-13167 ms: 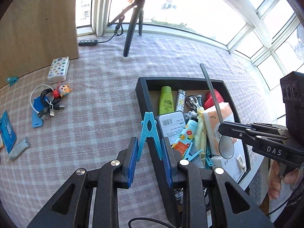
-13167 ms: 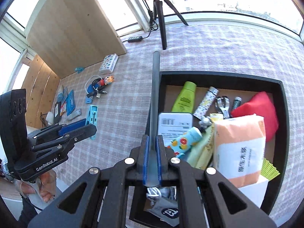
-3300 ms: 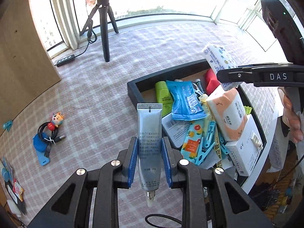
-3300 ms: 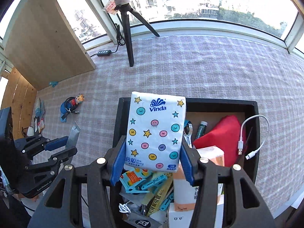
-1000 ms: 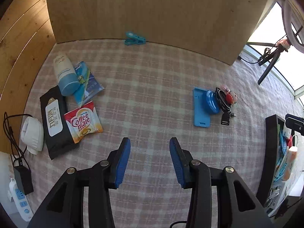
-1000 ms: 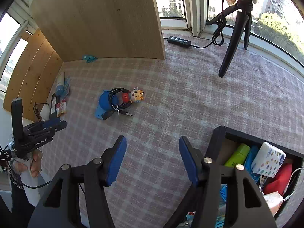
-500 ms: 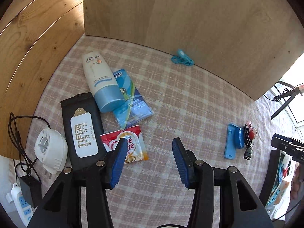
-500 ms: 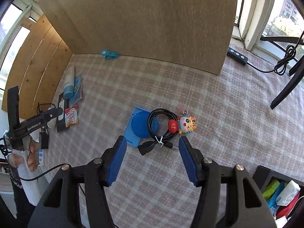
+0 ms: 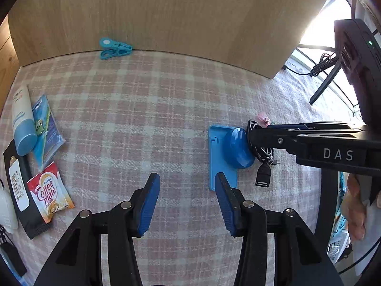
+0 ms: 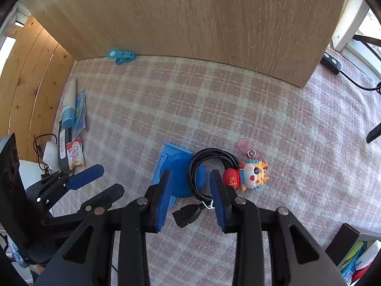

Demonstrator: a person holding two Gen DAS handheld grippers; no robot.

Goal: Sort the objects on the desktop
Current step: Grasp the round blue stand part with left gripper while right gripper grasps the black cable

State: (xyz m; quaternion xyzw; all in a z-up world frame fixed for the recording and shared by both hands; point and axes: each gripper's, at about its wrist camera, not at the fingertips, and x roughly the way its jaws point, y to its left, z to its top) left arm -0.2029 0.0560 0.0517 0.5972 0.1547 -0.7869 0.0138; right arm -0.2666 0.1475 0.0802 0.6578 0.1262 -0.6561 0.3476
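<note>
While closing, right gripper [image 10: 189, 186] fingers [image 10: 162, 195] straddle coiled cable [image 10: 209, 164].

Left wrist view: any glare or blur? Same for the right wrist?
Left wrist view: window at upper right blown out white, strong fisheye bending of the wooden board, plaid cloth sharp. Right wrist view: no blown-out patch on the cloth, coiled black cable and toy figure crisp, black vignette in the corners.
</note>
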